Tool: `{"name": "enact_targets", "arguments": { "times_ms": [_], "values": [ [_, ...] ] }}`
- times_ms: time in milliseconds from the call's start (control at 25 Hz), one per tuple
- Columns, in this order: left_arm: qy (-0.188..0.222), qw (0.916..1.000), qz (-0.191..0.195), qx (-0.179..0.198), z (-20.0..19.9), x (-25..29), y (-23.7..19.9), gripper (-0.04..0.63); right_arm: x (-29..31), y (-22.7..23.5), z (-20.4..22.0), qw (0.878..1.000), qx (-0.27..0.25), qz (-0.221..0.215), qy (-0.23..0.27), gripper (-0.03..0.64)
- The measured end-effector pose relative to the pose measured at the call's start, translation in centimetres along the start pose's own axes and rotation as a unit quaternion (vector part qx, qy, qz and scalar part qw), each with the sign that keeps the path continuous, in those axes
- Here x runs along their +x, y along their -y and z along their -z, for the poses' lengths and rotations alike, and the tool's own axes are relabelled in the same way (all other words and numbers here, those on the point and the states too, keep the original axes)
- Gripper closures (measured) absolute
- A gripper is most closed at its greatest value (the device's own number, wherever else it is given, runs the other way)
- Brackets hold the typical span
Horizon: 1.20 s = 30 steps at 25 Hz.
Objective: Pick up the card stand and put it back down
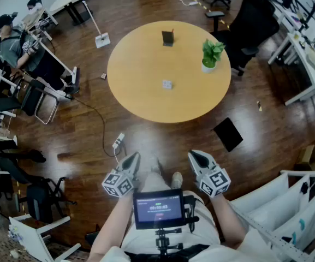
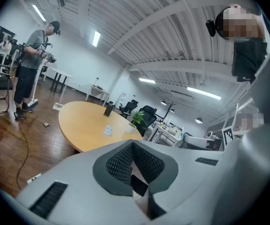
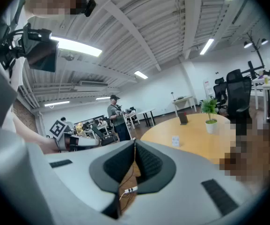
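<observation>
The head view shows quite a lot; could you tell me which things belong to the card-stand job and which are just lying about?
For the job: card stand, apparently the small white piece mid-table; round table; left gripper and right gripper, both shut and empty.
Lying about: potted plant; dark upright panel; black pad on the floor; power strip.

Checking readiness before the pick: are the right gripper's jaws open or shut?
Shut: the right gripper shows its pads meeting at the tips in its own view, with nothing between them.
</observation>
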State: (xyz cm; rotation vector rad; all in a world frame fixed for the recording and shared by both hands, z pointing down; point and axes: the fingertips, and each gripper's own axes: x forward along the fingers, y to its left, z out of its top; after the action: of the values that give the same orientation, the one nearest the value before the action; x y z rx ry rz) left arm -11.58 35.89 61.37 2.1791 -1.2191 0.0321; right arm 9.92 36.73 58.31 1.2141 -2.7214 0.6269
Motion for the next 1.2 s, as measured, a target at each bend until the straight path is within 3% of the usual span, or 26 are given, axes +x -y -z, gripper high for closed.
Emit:
{"name": "enact_targets", "arguments": {
  "times_ms": [280,600,840,1040,1200],
  "values": [
    [-0.026,0.9992,0.031,0.005,-2.0,1.7,-1.5,0.595,3.9,-1.0,-3.5,1.000,0.008,0.001,0.027,0.604],
    [-0.048,0.9971,0.053,0.025,-4.3,5.3,-4.4,0.595,7.8,0.1,-4.4,0.999,0.014,0.024,0.025,0.604],
    [-0.048,0.9970,0.058,0.022,-6.4,6.9,-7.7,0.595,11.6,1.0,-5.5,0.999,0.012,0.033,0.017,0.604],
    [-0.033,0.9972,0.068,-0.002,-9.0,7.7,-10.3,0.595,14.4,1.5,-6.0,0.999,0.005,0.040,0.011,0.604],
    [-0.025,0.9967,0.076,0.005,-11.5,8.2,-12.1,0.595,16.6,1.4,-6.9,0.999,0.004,0.048,0.013,0.604]
  ]
}}
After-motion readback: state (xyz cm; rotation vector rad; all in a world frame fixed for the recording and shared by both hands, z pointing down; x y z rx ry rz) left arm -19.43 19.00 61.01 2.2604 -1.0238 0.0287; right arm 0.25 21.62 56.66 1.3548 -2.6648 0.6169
